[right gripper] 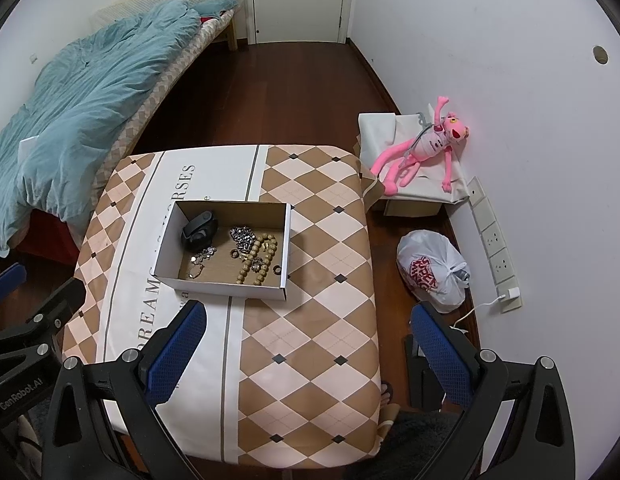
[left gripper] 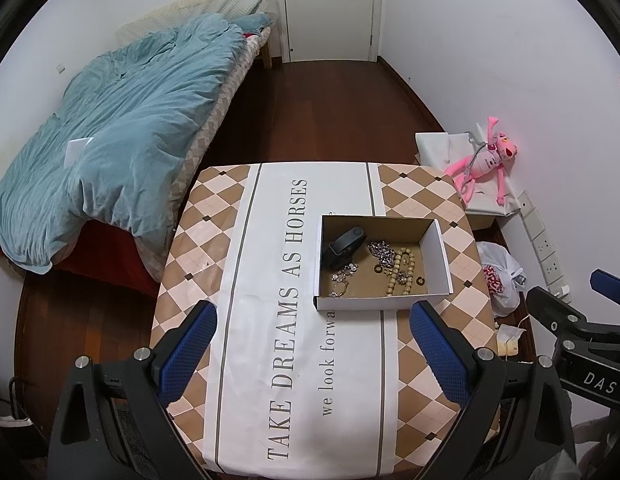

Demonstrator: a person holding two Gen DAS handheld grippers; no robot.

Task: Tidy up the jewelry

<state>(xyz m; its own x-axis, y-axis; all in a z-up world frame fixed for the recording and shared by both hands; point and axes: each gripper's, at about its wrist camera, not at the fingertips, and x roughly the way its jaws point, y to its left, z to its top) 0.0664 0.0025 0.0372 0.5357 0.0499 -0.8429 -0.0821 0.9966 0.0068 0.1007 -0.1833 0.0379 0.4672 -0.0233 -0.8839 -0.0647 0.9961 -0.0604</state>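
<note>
An open cardboard box sits on the cloth-covered table. Inside lie a black wristband, a silver chain, a beige bead bracelet, a sparkly bracelet and small dark rings. My left gripper is open and empty, held above the table's near side, short of the box. My right gripper is open and empty, above the table's near right part.
A bed with a blue duvet stands left of the table. A pink plush toy lies on a covered box at right. A white plastic bag sits on the floor by wall sockets.
</note>
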